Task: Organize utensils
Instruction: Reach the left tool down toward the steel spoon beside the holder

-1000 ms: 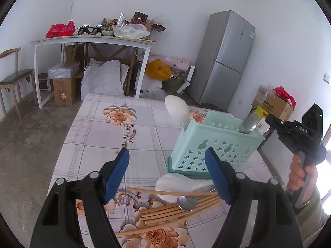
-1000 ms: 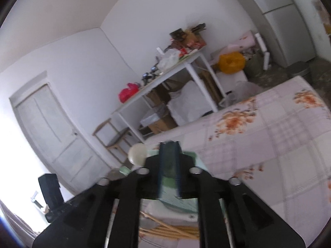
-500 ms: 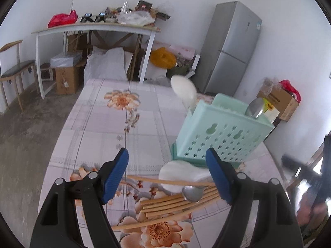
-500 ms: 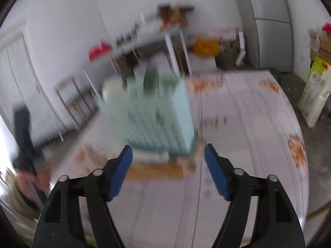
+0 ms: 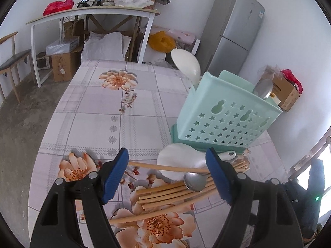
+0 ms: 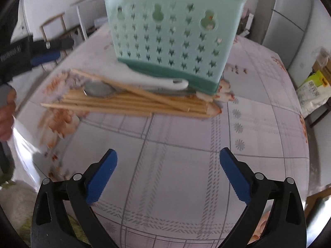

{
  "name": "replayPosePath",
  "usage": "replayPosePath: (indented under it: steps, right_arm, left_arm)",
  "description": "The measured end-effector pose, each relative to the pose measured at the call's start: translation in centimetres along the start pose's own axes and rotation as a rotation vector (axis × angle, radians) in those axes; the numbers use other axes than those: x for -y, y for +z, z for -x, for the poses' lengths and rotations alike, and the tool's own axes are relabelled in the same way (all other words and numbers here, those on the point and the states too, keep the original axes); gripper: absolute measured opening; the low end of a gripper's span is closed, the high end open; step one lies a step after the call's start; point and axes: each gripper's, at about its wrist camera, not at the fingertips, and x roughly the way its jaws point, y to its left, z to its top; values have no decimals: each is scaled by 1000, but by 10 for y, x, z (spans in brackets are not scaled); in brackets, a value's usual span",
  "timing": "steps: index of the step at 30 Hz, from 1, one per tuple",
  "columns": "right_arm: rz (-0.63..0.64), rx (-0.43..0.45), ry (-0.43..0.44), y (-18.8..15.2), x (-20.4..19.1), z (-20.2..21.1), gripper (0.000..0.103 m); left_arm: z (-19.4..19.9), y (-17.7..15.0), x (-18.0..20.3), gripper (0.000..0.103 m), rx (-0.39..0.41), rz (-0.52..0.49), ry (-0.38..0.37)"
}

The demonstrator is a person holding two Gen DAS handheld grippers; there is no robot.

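Both your grippers stand spread and empty by the mint basket.

Your left gripper [image 5: 166, 173] has its blue pads apart with nothing pressed between them, hanging over the pile of chopsticks [image 5: 175, 194] in front of the basket [image 5: 225, 122]. Your right gripper [image 6: 168, 175] has just been opening and now stands at its widest, nothing between the pads, only bare floral tablecloth [image 6: 186, 144] under it, the chopsticks and basket lying beyond. A metal spoon [image 5: 195, 180] rests on the chopsticks, and a white ladle [image 5: 182, 161] lies flat against the basket's foot. Inside the basket stand another white ladle [image 5: 187, 65] at its far corner and a second metal spoon [image 5: 263, 87] at the opposite end. Beyond the basket is a grey fridge [image 5: 231, 31].
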Motion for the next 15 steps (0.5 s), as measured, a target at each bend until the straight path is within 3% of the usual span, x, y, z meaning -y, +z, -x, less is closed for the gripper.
replayPosePath:
  steps: [3,8,15]
  right_arm:
    - [6,-29,-5,-2,-1,-5,95]
    - [-61,-61,34,-4,8,-10,95]
    - [-58,-23,25,-10,9,-4,95]
  left_arm:
    - [-4,0,-2,74,-13,13,-4]
    - [-11,2,-7,60,-41,36,-20]
    - [-11,-9,3,45,-113,20,-155]
